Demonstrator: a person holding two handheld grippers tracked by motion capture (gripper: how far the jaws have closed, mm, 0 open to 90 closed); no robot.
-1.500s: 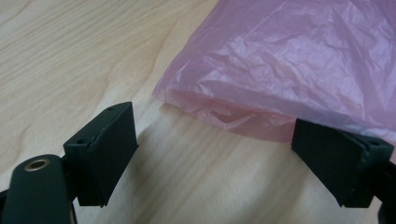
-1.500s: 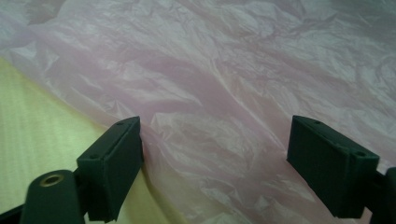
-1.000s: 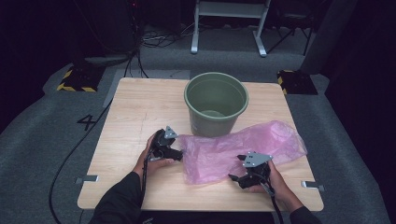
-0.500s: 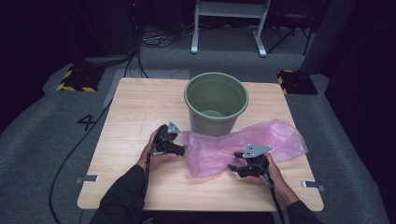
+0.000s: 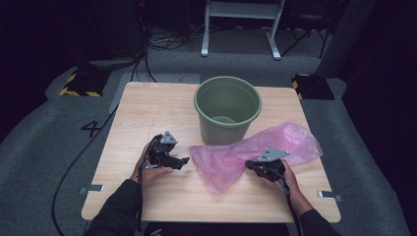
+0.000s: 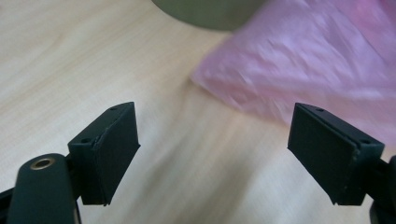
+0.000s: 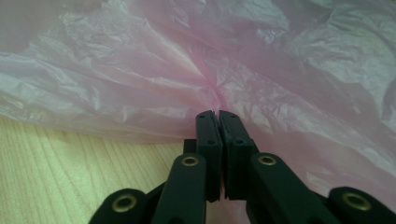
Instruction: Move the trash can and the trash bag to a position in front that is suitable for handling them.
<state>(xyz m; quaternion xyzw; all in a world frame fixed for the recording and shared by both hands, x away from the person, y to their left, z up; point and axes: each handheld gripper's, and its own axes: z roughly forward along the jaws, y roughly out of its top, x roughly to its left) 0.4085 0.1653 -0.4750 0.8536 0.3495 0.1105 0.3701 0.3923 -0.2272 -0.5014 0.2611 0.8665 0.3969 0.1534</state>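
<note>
R gripper (image 7: 217, 114) just clamped on pink bag (image 7: 196, 60); L gripper (image 6: 215, 154) released, nr bag edge.

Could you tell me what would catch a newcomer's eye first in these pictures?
Probably the pink plastic bag, lying crumpled across the right half of the wooden table just in front of the green bucket that stands upright at the table's middle. The right claw has just been closing and is pinched on a fold at the bag's near edge, while the left claw stands wide open beside the bag's left end.
</note>
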